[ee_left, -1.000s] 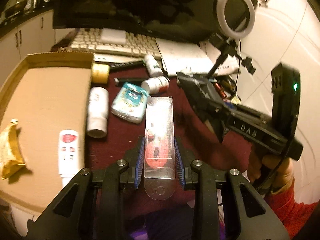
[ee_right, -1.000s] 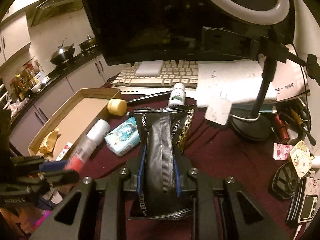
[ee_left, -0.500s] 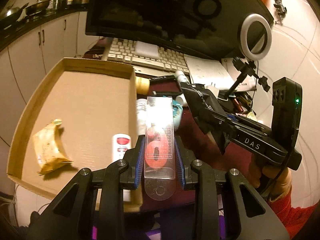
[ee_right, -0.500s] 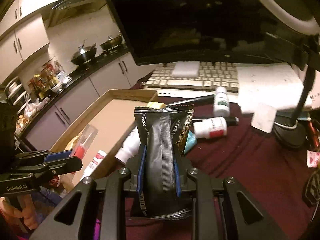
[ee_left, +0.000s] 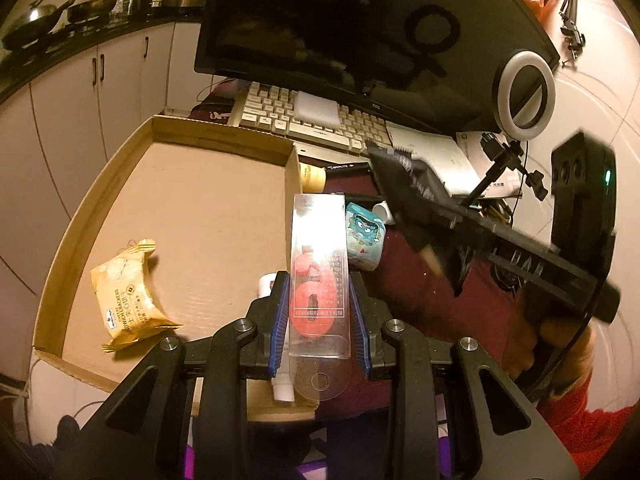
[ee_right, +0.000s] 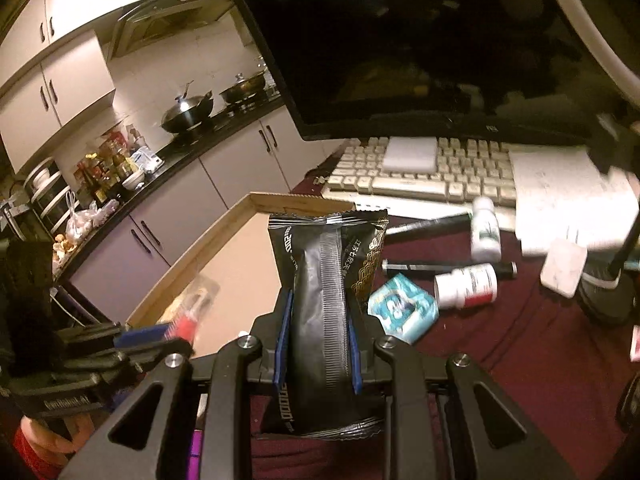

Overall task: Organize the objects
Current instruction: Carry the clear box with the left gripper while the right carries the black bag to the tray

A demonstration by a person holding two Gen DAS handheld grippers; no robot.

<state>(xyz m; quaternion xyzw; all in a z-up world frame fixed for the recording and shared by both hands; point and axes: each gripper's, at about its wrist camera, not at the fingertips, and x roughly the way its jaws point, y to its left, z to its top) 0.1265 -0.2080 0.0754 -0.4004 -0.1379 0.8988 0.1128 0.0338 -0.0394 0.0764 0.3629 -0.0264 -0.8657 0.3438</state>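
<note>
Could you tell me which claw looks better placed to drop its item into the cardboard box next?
Left, probably. The left claw holds the clear package over the cardboard box; the right claw, gripping the black packet, hangs beside it.

cardboard tray (ee_left: 208, 216) floor mostly bare; yellow snack packet (ee_left: 128, 294) occupies its left.

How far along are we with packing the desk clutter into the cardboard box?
Early. Done: the cardboard box holds a yellow cracker packet and a white tube. In hand: the left tongs grip a clear blister pack above the box's right edge; the right tongs grip a black snack pouch. Left on the cloth: blue tissue pack, two pill bottles, pens.
</note>
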